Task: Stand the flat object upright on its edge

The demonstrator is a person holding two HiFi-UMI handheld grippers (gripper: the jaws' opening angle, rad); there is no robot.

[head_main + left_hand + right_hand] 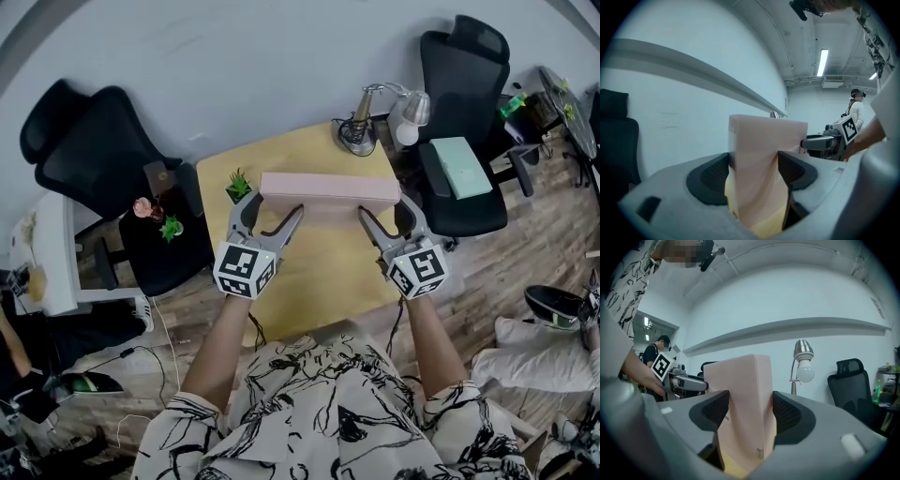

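Little plant: on the far left corner of the yellow table.
Left gripper: over the table, its jaws squeeze the left end of the pink box.
Pink box: stands tall on its long thin side, across the far half of the table.
Right gripper: over the table, its jaws squeeze the right end of the pink box.
Lamp: on the far right corner of the table.
Black chair: just right of the table.
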